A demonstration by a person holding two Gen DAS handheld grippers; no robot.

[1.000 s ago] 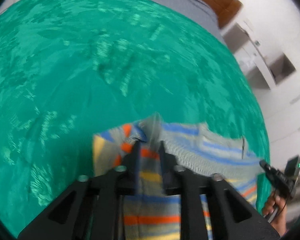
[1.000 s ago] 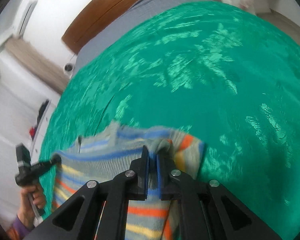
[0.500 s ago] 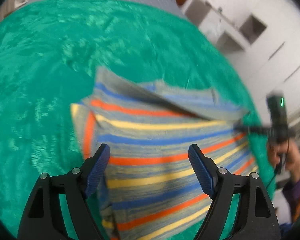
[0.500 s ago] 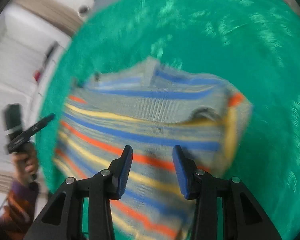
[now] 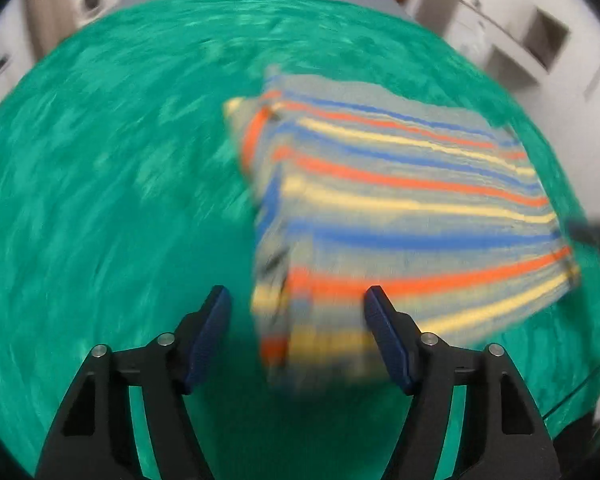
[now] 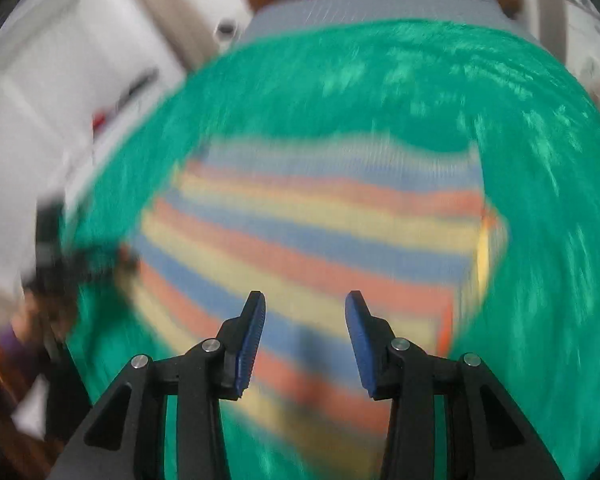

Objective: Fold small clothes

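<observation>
Striped garment (image 5: 400, 208) flat on green bedspread (image 5: 100, 200); left gripper (image 5: 296, 334) and right gripper (image 6: 305, 334) above, jaws apart, just opened, gripping nothing.

Motion smears my view of the striped grey, blue, orange and yellow knit garment (image 6: 320, 240); its near edge is hidden behind my right gripper (image 6: 304, 336).

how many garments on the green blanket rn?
1. A single striped knit garment lies folded on the green blanket, right of centre in the left wrist view and centred in the right wrist view. Nothing else shows; frames are blurred.
</observation>
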